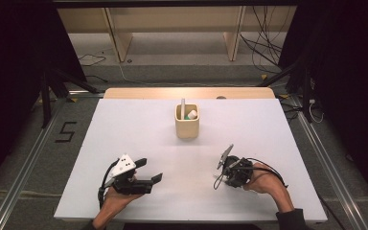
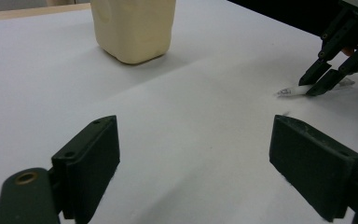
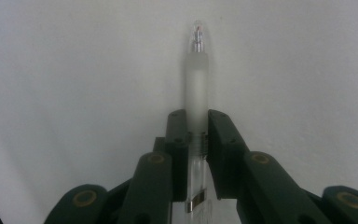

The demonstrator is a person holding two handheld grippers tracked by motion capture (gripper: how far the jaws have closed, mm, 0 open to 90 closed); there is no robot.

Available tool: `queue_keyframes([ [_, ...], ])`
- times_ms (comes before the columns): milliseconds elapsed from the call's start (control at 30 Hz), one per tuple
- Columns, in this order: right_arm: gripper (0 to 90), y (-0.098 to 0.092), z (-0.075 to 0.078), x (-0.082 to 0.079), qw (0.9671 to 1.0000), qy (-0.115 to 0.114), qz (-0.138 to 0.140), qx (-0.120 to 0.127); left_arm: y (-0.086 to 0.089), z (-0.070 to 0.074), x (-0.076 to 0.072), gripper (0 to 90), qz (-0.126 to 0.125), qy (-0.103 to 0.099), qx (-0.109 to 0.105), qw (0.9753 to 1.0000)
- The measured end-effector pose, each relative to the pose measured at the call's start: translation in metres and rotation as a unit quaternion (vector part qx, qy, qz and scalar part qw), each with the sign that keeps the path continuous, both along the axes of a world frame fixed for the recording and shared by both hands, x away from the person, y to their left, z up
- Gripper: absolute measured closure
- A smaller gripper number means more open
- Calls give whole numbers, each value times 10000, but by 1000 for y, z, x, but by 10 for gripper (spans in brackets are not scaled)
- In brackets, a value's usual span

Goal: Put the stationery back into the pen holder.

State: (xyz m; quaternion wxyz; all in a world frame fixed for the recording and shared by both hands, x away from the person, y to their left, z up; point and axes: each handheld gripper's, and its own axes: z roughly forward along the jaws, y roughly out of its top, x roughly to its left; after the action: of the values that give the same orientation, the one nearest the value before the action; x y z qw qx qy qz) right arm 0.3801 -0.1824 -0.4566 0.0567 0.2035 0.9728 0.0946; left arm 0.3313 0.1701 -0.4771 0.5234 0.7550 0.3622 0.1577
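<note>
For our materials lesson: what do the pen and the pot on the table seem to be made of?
Pen: likely plastic, frosted translucent barrel, clear tip, small metal band; the table shows faintly through it.
Pot: cream, matte, with softly uneven walls; perhaps silicone or ceramic, hard to tell.

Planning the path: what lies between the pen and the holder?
Bare white table in the high view separates the pen from the pen holder.
</note>
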Motion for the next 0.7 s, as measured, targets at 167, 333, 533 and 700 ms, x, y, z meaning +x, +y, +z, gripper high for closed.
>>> queue_keyframes([
  [167, 797, -2, 6, -1, 9998, -101, -31, 157, 0, 0, 0, 159, -2, -2, 11, 10000],
  [333, 797, -7, 16, -1, 9984, -345, -104, 428, 0, 0, 0, 159, 3, -3, 11, 10000],
  [533, 797, -13, 30, 1, 9894, -737, -419, 1176, 0, 0, 0, 159, 5, 1, 8, 10000],
  [700, 796, -16, 37, 2, 9793, -1045, -645, 1610, 0, 0, 0, 159, 8, -5, 14, 10000],
])
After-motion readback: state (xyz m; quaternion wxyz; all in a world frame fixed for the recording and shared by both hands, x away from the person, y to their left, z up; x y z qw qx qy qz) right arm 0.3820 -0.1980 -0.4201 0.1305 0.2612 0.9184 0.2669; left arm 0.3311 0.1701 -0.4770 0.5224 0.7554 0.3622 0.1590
